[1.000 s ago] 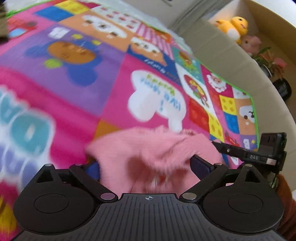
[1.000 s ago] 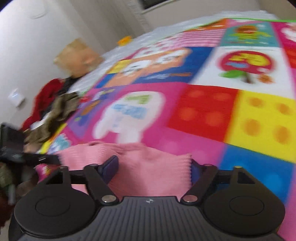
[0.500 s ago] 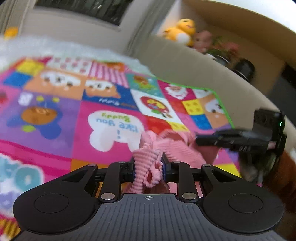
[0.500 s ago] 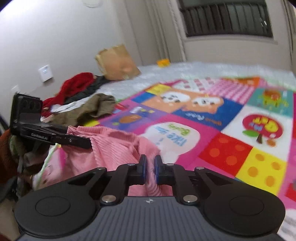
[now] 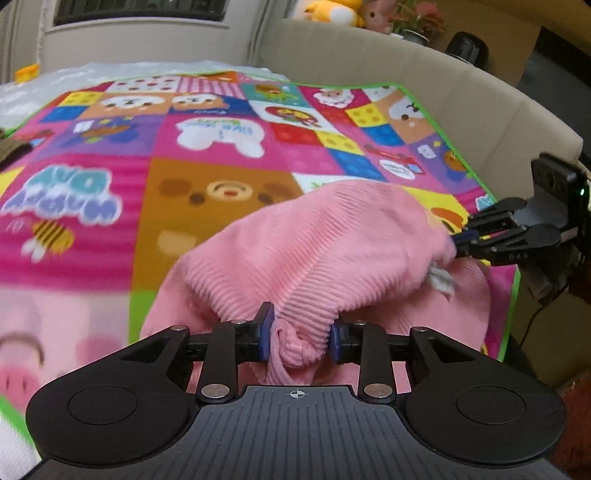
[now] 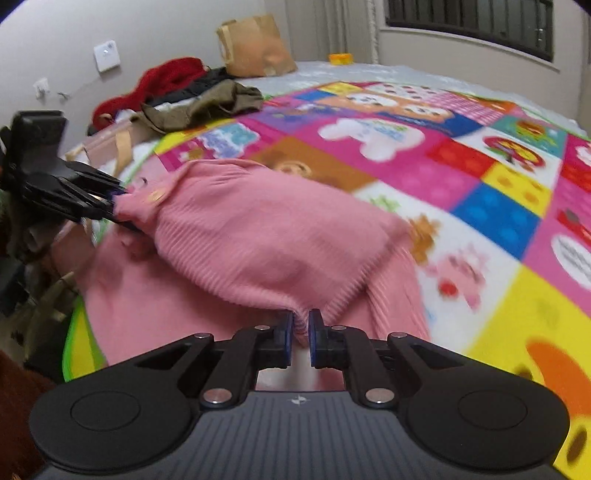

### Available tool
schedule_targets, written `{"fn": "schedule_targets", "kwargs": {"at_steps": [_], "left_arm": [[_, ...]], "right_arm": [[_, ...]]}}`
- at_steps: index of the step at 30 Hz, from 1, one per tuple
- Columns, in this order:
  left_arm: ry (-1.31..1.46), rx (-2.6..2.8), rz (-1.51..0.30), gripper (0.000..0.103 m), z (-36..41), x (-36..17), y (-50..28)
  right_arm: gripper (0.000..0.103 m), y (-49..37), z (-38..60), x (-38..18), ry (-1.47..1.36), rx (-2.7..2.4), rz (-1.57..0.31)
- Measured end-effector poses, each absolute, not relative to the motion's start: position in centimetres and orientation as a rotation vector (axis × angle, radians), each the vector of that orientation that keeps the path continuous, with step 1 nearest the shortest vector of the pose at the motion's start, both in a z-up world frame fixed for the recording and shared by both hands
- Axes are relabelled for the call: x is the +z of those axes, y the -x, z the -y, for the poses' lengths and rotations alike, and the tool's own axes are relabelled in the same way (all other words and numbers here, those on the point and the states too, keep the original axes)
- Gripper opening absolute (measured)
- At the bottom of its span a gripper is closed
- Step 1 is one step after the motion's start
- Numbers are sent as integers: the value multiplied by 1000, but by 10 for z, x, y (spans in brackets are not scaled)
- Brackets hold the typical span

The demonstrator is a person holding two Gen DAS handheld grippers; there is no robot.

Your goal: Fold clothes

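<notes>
A pink ribbed garment (image 5: 314,251) hangs stretched between my two grippers above a colourful cartoon play mat (image 5: 221,147). My left gripper (image 5: 300,332) has a thick bunch of its edge between the pads; its jaws are opening, and the cloth still fills the gap and touches both pads. In the right wrist view, my right gripper (image 6: 301,328) is shut on a thin fold of the pink garment (image 6: 258,240). Each gripper shows in the other's view: the right gripper (image 5: 461,240) at the far right, the left gripper (image 6: 114,206) at the far left. The garment's lower part sags onto the mat.
A pile of red, dark and olive clothes (image 6: 192,92) lies at the mat's far left corner beside a brown paper bag (image 6: 255,44). A beige sofa back (image 5: 406,70) curves along the mat's right side, with plush toys (image 5: 332,13) and plants behind it.
Both grippers stood open over the flat garment, then closed on its edge and drew it up and back across the mat. The left jaws now stand wider than half a second ago.
</notes>
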State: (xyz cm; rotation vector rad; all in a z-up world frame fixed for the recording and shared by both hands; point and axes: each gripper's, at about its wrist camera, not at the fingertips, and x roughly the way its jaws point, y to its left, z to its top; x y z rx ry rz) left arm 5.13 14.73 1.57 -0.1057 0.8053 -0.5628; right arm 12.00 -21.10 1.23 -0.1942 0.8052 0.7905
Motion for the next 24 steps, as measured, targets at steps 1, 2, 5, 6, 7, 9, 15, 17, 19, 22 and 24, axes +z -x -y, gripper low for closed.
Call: {"fn": "schedule_targets", "kwargs": {"at_steps": [1, 2, 5, 6, 7, 9, 15, 17, 19, 22, 24], "left_arm": [[129, -560, -802, 46, -154, 18, -45], [156, -556, -797, 57, -161, 21, -38], [276, -545, -775, 76, -184, 28, -23], [355, -544, -761, 81, -193, 29, -22], [434, -542, -746, 82, -201, 30, -21], [591, -536, -715, 85, -217, 32, -19], [716, -482, -873, 85, -195, 3, -55], [706, -475, -895, 84, -188, -4, -65], [696, -469, -910, 79, -181, -11, -75], [692, -473, -907, 62, -180, -21, -99], [672, -487, -891, 53, -177, -21, -126]], "right_arm": [[11, -117, 219, 14, 170, 779, -804], [16, -115, 229, 19, 131, 763, -799], [48, -119, 256, 32, -39, 721, -772], [52, -121, 264, 35, -109, 714, -762], [56, -123, 271, 37, -178, 714, -754], [65, -131, 273, 35, -276, 705, -749], [72, -159, 228, -7, -381, 702, -918], [75, -163, 219, -16, -392, 694, -933], [75, -168, 215, -20, -421, 699, -905], [54, -181, 207, -24, -425, 713, -862], [31, -197, 197, -23, -391, 717, -844]]}}
